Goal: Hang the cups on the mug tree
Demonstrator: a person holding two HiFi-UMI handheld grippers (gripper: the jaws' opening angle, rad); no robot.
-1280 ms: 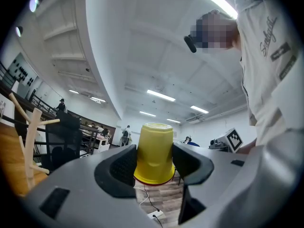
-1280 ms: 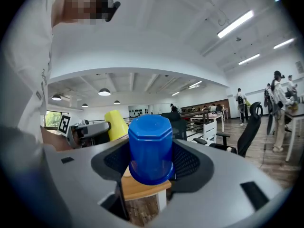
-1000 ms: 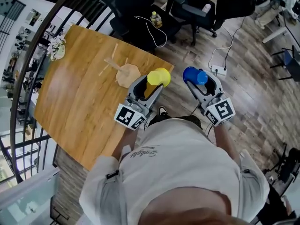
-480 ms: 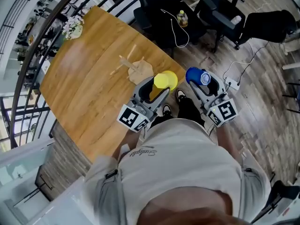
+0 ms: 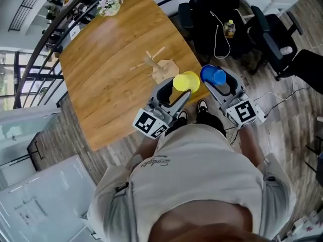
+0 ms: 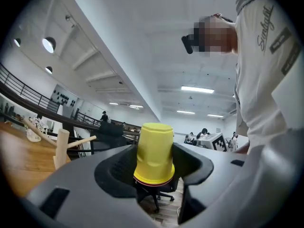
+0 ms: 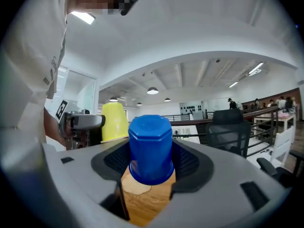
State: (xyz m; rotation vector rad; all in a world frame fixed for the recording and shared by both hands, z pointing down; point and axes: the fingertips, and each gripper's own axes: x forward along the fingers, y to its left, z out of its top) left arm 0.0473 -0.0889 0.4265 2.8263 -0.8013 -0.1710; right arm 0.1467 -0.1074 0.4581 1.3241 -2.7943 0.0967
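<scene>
The wooden mug tree stands near the near-right edge of the wooden table, its pegs bare. My left gripper is shut on a yellow cup, held upside down just right of the tree's base. In the left gripper view the yellow cup sits between the jaws, and the mug tree shows at the left. My right gripper is shut on a blue cup at the table's corner. The blue cup is also upside down, with the yellow cup beside it.
Black office chairs stand beyond the table, one with a bottle and a white cable on it. A flower bunch lies on the table's far corner. A black railing runs along the table's left side.
The person has turned toward the table. Both grippers, still holding their cups, have swung closer to the mug tree; the blue cup has come from above the floor to the table's corner.
</scene>
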